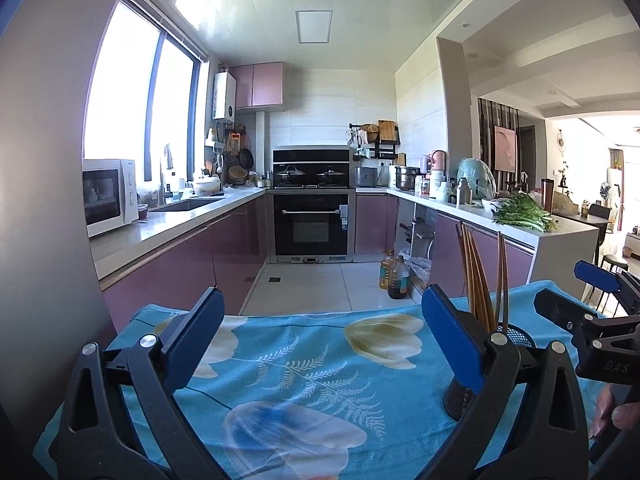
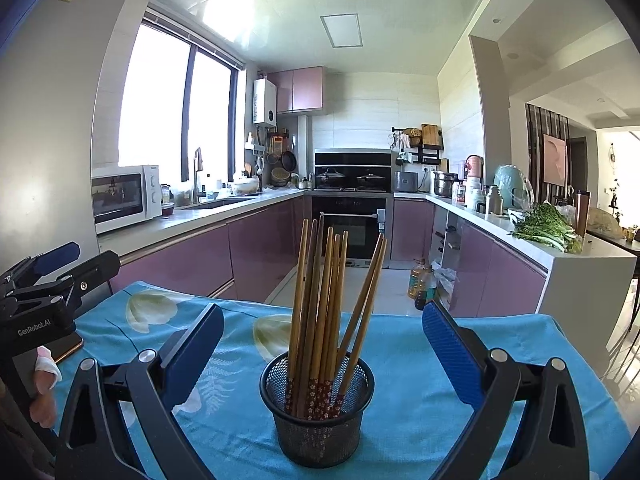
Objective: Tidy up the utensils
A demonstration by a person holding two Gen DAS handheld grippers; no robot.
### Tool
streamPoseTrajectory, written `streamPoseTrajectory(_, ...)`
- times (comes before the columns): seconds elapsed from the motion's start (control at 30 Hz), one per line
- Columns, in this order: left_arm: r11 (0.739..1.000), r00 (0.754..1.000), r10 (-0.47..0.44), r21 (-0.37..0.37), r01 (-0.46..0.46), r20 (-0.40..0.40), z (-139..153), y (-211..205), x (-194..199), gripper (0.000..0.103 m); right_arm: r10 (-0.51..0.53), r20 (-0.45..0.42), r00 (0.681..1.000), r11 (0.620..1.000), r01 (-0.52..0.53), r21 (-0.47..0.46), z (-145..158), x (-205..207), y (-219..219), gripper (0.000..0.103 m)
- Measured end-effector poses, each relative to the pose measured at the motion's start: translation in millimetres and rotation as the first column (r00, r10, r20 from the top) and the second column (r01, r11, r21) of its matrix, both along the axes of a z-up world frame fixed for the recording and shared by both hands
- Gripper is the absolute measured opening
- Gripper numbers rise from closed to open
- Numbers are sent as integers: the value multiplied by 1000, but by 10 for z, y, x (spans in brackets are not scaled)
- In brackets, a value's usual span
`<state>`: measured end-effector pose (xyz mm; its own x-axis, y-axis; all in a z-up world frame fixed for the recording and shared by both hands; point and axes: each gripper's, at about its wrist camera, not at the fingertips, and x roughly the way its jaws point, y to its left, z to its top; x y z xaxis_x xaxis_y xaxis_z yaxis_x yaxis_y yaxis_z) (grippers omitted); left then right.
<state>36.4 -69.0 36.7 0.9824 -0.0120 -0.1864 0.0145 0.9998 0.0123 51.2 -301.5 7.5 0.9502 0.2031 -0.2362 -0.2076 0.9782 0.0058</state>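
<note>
A black mesh cup point(image 2: 318, 408) stands on the blue flowered tablecloth point(image 2: 420, 368) and holds several wooden chopsticks point(image 2: 328, 304), upright and leaning. My right gripper point(image 2: 322, 344) is open, one blue finger on each side of the cup, with nothing held. In the left wrist view the cup point(image 1: 460, 396) is partly hidden behind the right finger point(image 1: 452, 340), and the chopsticks point(image 1: 480, 280) rise above it. My left gripper point(image 1: 322, 336) is open over bare cloth, left of the cup. The right gripper point(image 1: 568, 292) shows at that view's right edge.
The table's far edge point(image 1: 320, 312) meets a tiled kitchen floor with oil bottles point(image 1: 394, 274). Purple cabinets line both sides, with a microwave point(image 1: 108, 196) on the left and greens point(image 1: 524, 212) on the right counter. A hand point(image 2: 44, 384) and a phone point(image 2: 70, 348) are at the left.
</note>
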Motion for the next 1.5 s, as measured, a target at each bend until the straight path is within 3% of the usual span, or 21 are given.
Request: streamPoseTrajectory(1.5,1000,999,16,2,-16,46,83,28,-131,97,-5,32,999,1000,5,18,41,-28,26,96)
